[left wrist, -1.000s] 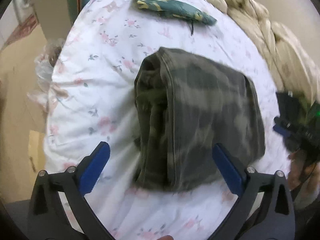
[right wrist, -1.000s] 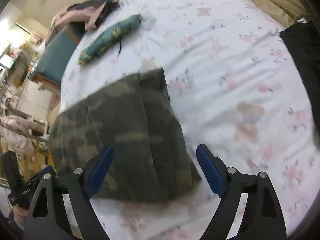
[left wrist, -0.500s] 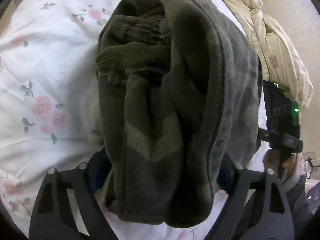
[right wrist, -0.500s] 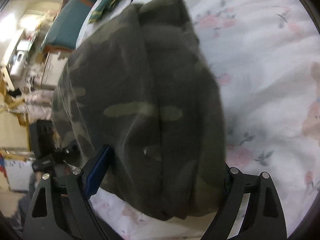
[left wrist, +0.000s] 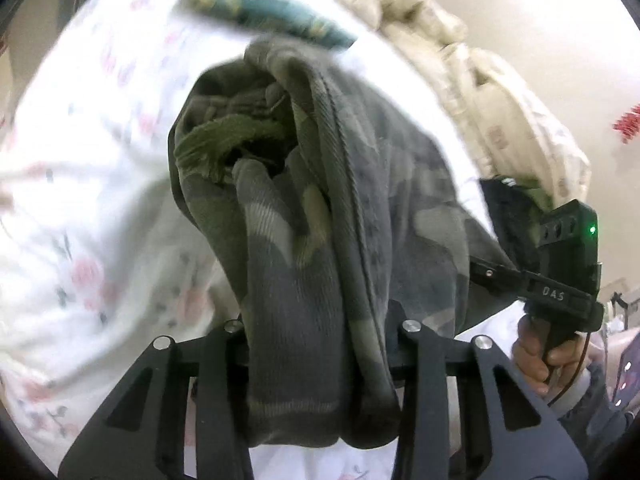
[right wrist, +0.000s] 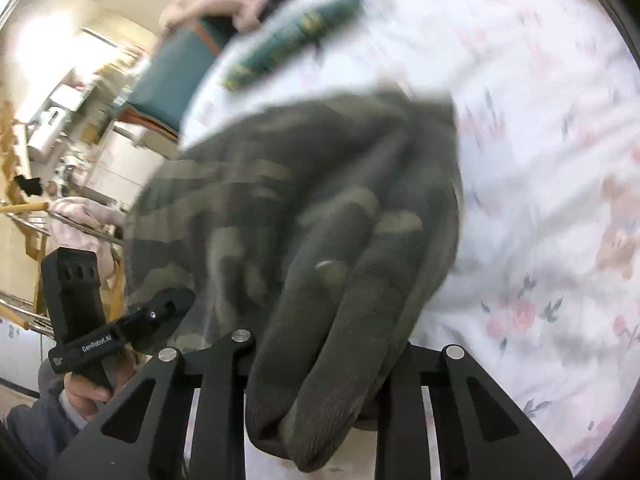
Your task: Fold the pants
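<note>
The folded camouflage pants [left wrist: 320,248] fill the middle of both views, bunched into a thick bundle and lifted off the floral bed sheet [left wrist: 80,200]. My left gripper [left wrist: 320,344] is shut on one end of the bundle, its pads hidden by cloth. My right gripper [right wrist: 320,356] is shut on the other end of the pants [right wrist: 304,240], pads hidden too. The right gripper's body shows at the right in the left wrist view [left wrist: 560,264]; the left gripper's body shows at lower left in the right wrist view [right wrist: 92,320].
A green patterned folded umbrella [left wrist: 272,16] lies on the sheet beyond the pants, also in the right wrist view [right wrist: 292,44]. A beige quilt [left wrist: 500,92] is heaped along the bed's far right. A teal chair [right wrist: 176,76] and cluttered shelves [right wrist: 68,120] stand past the bed edge.
Both grippers were open above the flat folded pants, moved in over its ends, closed on them and lifted the bundle off the sheet.
</note>
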{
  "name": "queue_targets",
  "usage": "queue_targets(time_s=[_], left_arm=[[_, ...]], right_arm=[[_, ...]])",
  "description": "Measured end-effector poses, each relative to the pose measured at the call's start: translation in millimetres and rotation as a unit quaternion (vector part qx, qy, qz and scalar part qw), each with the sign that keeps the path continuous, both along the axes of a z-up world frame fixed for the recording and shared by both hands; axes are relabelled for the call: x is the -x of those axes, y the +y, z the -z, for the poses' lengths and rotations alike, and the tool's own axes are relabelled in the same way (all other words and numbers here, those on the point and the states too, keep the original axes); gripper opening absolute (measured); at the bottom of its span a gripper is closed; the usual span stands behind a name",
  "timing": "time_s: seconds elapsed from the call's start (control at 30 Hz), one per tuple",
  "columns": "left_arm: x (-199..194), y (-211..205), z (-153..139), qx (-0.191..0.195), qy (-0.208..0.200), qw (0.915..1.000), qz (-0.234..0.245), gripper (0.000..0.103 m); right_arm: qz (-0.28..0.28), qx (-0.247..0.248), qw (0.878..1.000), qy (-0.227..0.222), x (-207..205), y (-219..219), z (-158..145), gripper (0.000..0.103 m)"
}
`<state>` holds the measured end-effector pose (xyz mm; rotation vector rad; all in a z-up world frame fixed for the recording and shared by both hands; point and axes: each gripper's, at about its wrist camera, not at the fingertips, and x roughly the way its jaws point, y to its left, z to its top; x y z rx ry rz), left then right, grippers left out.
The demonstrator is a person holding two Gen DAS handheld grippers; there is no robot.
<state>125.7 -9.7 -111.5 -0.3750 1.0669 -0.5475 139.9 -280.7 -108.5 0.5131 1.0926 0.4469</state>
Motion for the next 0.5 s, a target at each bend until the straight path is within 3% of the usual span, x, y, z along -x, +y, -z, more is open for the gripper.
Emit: queue_targets(time_s=[0.17,0.3,0.5], left_arm=[[-16.8,18.1,-47.8,0.033,-0.059,0.9977,-0.013,0.033],[-54.3,25.4,-80.7,0.048,-0.097,0.9939,-0.021,0.033],[-157.3,37.9,-110.6,0.044,-0.140,0.9887,-0.029,0.033]], right_arm=[[0.004,-0.018,0.997,-0.074,-3.7,-2.1,-47.1,0.024],[0.015,-0.026,0.990,-0.134,-25.9,-1.0,-87.6,0.023],[-0.008,0.007,0.982,-0.190,-131.5,19.0,-129.9,0.022]])
